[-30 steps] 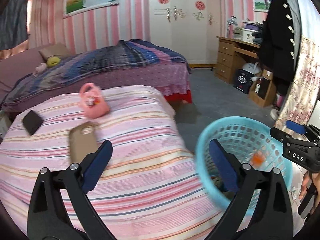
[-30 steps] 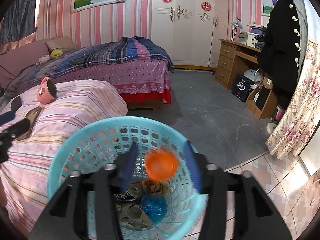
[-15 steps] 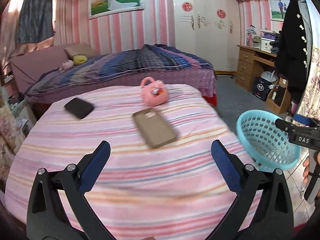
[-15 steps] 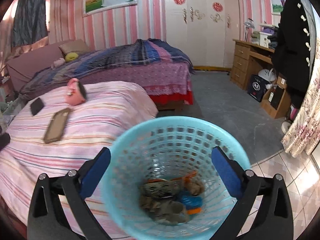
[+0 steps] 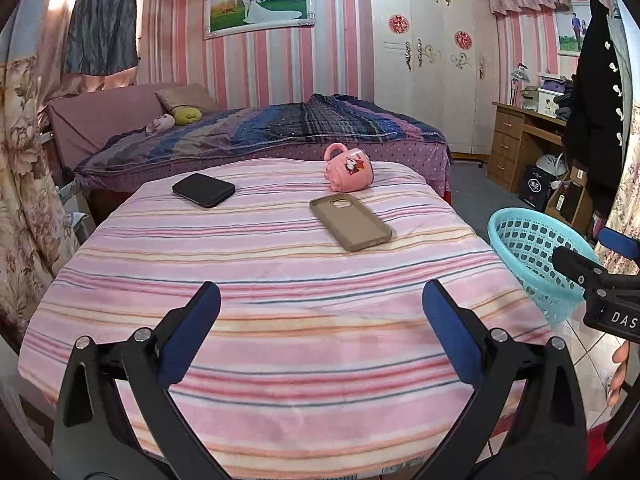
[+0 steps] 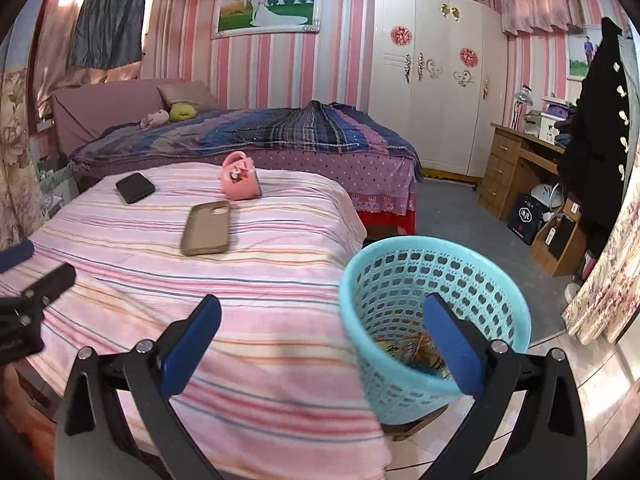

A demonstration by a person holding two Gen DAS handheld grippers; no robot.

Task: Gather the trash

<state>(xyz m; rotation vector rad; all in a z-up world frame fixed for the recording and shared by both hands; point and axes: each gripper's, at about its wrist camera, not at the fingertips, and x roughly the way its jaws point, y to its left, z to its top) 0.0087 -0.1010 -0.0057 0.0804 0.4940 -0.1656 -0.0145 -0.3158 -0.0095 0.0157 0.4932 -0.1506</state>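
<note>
Both tools stand spread wide with nothing between their blue pads. Left tool point(image 5: 320, 334) hangs over the near part of the striped bed point(image 5: 280, 300), its fingers apart above bare cover. Right tool point(image 6: 322, 336) points at the bed's near right corner, one finger over the cover point(image 6: 240, 300) and the other in front of the basket point(image 6: 400, 280). Each tool shows at the edge of the other's view: the right one at the far right of the left view point(image 5: 600, 280), the left one at the far left of the right view point(image 6: 28, 304).

Just beside the bed's right edge stands the light blue basket point(image 5: 528, 248), upright on the floor. Trash point(image 6: 416, 352) lies in its bottom, a mix of orange, dark and blue pieces too jumbled to name.

Farther along the bed a brown phone case point(image 5: 350, 222) lies flat, hollow side up. Beyond it, near but apart, a pink mug point(image 5: 349, 172) lies on its side with the handle up. Well to the left of the mug lies a black phone point(image 5: 203, 189).

Behind comes a second bed point(image 5: 280, 132) with a dark plaid blanket, then a white wardrobe point(image 5: 432, 60) and a wooden desk point(image 5: 520, 140) on the right.
</note>
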